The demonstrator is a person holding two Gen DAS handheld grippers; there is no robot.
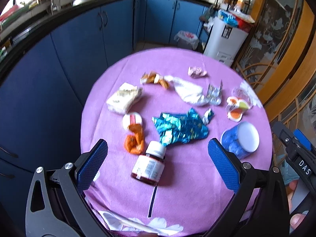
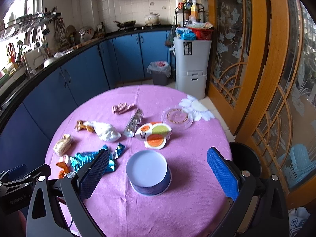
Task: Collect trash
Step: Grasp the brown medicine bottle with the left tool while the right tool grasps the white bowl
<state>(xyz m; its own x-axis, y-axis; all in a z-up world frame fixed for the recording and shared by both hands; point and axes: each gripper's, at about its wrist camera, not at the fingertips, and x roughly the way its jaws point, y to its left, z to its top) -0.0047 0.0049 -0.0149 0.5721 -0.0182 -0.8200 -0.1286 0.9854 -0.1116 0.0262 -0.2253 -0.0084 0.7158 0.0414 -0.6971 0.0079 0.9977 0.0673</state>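
Note:
A round table with a pink cloth (image 1: 187, 187) holds scattered trash. My left gripper (image 1: 158, 158) is open and empty above a small brown pill bottle (image 1: 148, 165) with a white cap lying on the cloth. Beyond it lie a crumpled blue foil wrapper (image 1: 179, 128), an orange wrapper (image 1: 135, 140) and a cream packet (image 1: 124, 97). My right gripper (image 2: 158, 169) is open and empty above an upturned blue paper cup (image 2: 149, 171), which also shows in the left wrist view (image 1: 240, 138). An orange and green lid (image 2: 155, 134) lies beyond the cup.
White tissue (image 2: 106, 131), a silver blister pack (image 2: 134, 121), a pink wrapper (image 2: 122, 107) and a clear round lid (image 2: 176, 117) lie further back. A lined bin (image 2: 160, 73) and a grey cabinet (image 2: 192, 67) stand beyond the table by blue kitchen cupboards (image 2: 83, 79).

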